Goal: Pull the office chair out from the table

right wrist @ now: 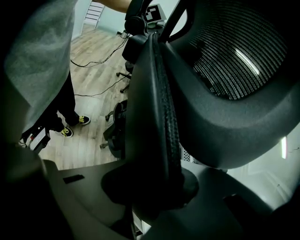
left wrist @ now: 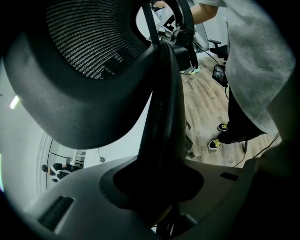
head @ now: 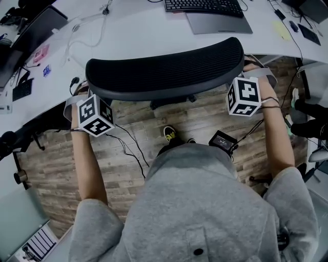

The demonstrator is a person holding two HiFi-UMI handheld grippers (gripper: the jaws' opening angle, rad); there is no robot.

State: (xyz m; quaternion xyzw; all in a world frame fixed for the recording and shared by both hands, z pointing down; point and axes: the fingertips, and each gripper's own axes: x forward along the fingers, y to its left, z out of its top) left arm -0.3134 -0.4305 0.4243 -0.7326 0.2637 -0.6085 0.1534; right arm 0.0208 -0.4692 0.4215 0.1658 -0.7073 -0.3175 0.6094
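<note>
The black mesh office chair backrest [head: 164,69] stands in front of me, its top edge toward the white table [head: 138,30]. My left gripper [left wrist: 159,185] is shut on the backrest's left side rim [left wrist: 161,108], which runs up between the jaws. My right gripper [right wrist: 150,190] is shut on the right side rim [right wrist: 157,103] in the same way. In the head view only the marker cubes show, left [head: 95,115] and right [head: 245,96]. The backrest edge hides the fingertips there.
A keyboard [head: 203,6] and a grey laptop [head: 218,23] lie on the table behind the chair. Cables [head: 128,148] and a small black box [head: 223,140] lie on the wooden floor near my feet [head: 169,134]. Another chair's arm [head: 20,135] is at the left.
</note>
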